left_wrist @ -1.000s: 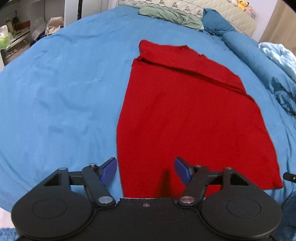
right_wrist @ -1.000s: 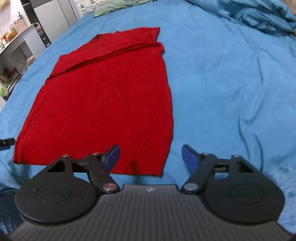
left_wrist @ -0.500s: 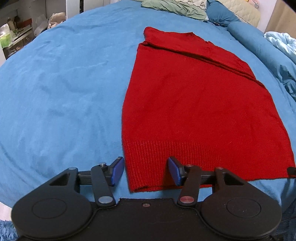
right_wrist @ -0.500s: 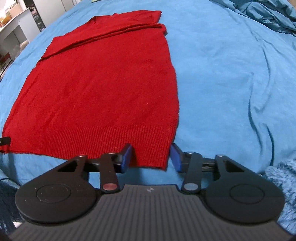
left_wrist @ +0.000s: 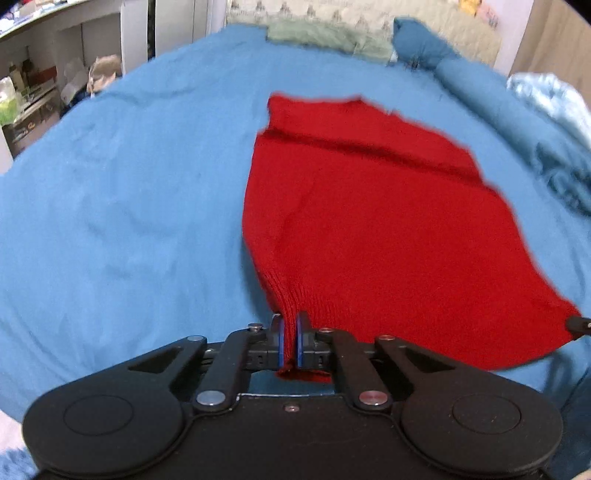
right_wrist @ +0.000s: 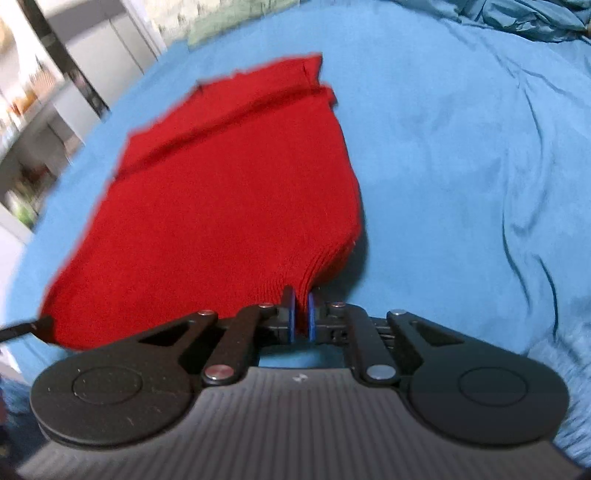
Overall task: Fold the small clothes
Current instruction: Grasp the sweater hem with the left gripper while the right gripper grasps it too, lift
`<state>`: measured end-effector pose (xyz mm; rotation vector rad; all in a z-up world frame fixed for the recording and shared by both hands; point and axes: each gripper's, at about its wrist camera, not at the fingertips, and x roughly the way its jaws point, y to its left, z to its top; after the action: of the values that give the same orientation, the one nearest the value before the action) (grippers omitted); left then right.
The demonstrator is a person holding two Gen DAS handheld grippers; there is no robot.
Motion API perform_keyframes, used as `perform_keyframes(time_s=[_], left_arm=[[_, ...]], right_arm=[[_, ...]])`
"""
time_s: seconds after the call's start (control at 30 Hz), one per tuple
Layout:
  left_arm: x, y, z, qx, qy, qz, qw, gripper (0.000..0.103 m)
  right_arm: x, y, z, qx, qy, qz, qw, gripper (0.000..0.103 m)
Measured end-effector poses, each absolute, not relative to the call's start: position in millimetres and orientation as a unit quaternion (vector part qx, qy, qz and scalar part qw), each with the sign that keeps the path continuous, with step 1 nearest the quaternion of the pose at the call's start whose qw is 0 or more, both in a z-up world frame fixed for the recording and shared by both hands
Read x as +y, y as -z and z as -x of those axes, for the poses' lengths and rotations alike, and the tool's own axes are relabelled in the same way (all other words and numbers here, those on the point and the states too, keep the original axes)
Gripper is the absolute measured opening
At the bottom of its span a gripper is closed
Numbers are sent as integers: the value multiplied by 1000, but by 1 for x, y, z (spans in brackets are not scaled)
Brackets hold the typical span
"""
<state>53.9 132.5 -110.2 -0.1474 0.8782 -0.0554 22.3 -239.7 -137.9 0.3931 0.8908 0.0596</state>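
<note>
A red knit garment (left_wrist: 373, 221) lies on the blue bedspread (left_wrist: 129, 206), its far end folded over. My left gripper (left_wrist: 289, 334) is shut on the near left corner of its ribbed hem and lifts it off the bed. My right gripper (right_wrist: 301, 312) is shut on the near right corner of the same red garment (right_wrist: 229, 206), also raised. The hem sags between the two corners. The tip of the right gripper shows at the left wrist view's right edge (left_wrist: 578, 325), and the left gripper's tip shows at the right wrist view's left edge (right_wrist: 26, 328).
Pillows and a green cloth (left_wrist: 325, 35) lie at the head of the bed. A rumpled blue duvet (left_wrist: 546, 122) runs along the right side; it also shows in the right wrist view (right_wrist: 535, 18). Shelves and cabinets (left_wrist: 33, 96) stand off the left side of the bed.
Both grippers closed from open onto the hem corners of the red garment, then lifted them up off the bed; the near hem now hangs raised and bunched.
</note>
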Motion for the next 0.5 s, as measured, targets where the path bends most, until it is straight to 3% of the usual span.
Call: perform_keyframes(time_s=[0.23, 0.5], left_arm=[[147, 38, -118, 343, 52, 116, 931, 6], [140, 5, -312, 289, 27, 114, 950, 6]], right_arm=[[-269, 65, -81, 342, -82, -253, 901, 21], [-279, 10, -268, 283, -82, -251, 922, 21]])
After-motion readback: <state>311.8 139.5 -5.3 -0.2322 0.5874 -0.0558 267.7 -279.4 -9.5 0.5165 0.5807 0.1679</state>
